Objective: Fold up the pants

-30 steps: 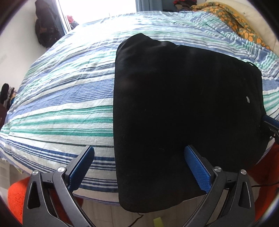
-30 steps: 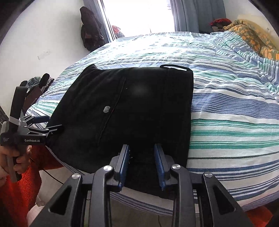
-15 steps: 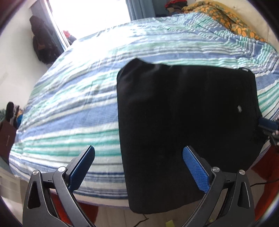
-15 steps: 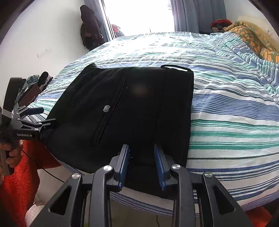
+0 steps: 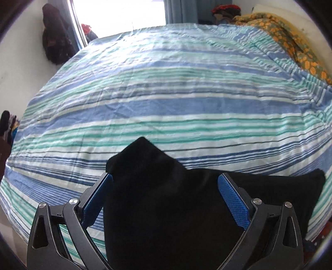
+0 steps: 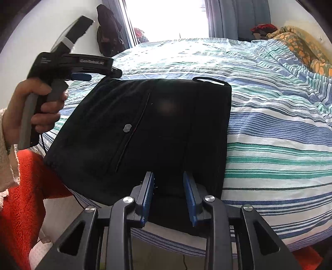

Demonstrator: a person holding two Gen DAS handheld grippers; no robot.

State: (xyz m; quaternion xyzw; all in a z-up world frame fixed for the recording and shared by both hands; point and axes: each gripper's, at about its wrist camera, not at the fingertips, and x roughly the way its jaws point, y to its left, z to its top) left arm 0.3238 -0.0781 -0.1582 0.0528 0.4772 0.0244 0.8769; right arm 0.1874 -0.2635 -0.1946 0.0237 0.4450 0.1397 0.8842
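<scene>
Black-framed right gripper, blue textured pads, silver pivot screws. Left gripper: grey trigger handle, white lettering. Cream knit sleeve behind handle.

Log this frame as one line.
left gripper: open, above pants | right gripper: shut on pants | bed: pants folded

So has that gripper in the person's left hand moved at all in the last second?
Yes. In the right wrist view the left gripper sat low at the near left corner of the black pants; now it is higher, at their far left corner, toward the window.
</scene>
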